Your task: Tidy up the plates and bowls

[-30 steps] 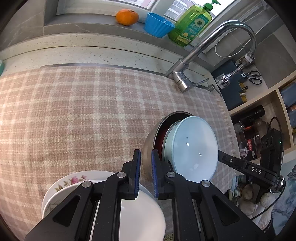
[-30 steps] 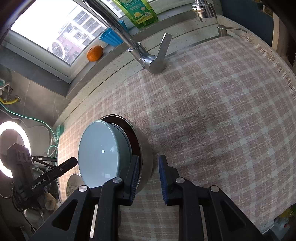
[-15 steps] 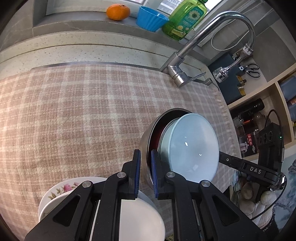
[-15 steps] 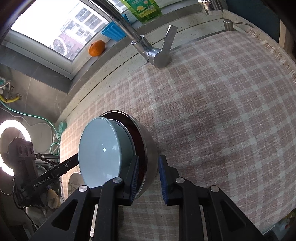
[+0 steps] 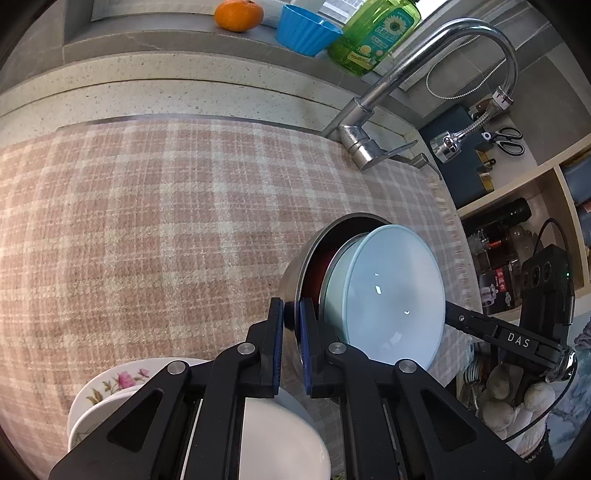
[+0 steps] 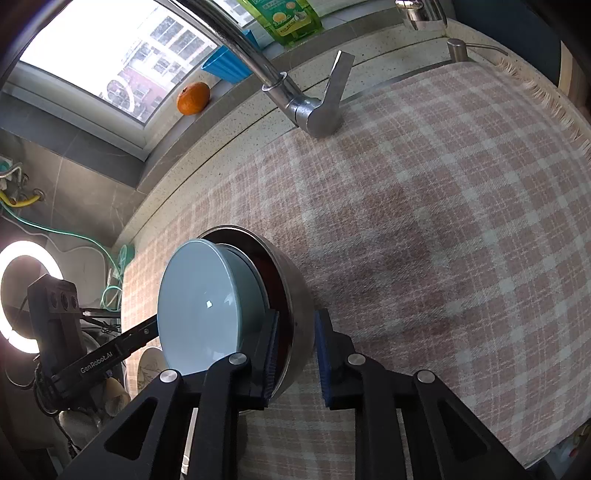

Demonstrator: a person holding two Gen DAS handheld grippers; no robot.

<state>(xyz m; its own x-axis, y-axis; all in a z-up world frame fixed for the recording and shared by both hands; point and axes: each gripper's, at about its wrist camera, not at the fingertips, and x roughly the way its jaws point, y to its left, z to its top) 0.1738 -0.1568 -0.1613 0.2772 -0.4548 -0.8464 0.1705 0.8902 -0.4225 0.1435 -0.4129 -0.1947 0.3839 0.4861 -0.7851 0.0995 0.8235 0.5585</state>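
A steel bowl [image 5: 291,280] with a dark red inside stands over the checked cloth [image 5: 147,221], and a pale blue bowl [image 5: 391,295] is nested in it. My left gripper [image 5: 291,321] is closing, its pads pinching the steel rim on the near left side. In the right wrist view the steel bowl [image 6: 297,295] and the blue bowl [image 6: 207,306] sit at lower left. My right gripper [image 6: 295,341] is closing astride the opposite rim, one pad inside and one outside the wall. I cannot tell whether the bowl rests on the cloth.
A floral plate [image 5: 110,380] with a white bowl [image 5: 280,443] on it lies under my left gripper. A chrome faucet [image 5: 369,147] stands behind. An orange [image 5: 238,14], a blue cup [image 5: 306,33] and a green bottle [image 5: 373,37] line the sill. Shelves [image 5: 517,229] are on the right.
Both pairs of jaws have narrowed a little on the steel rim. The bowls keep their place between the grippers, and the scene behind has shifted only slightly.
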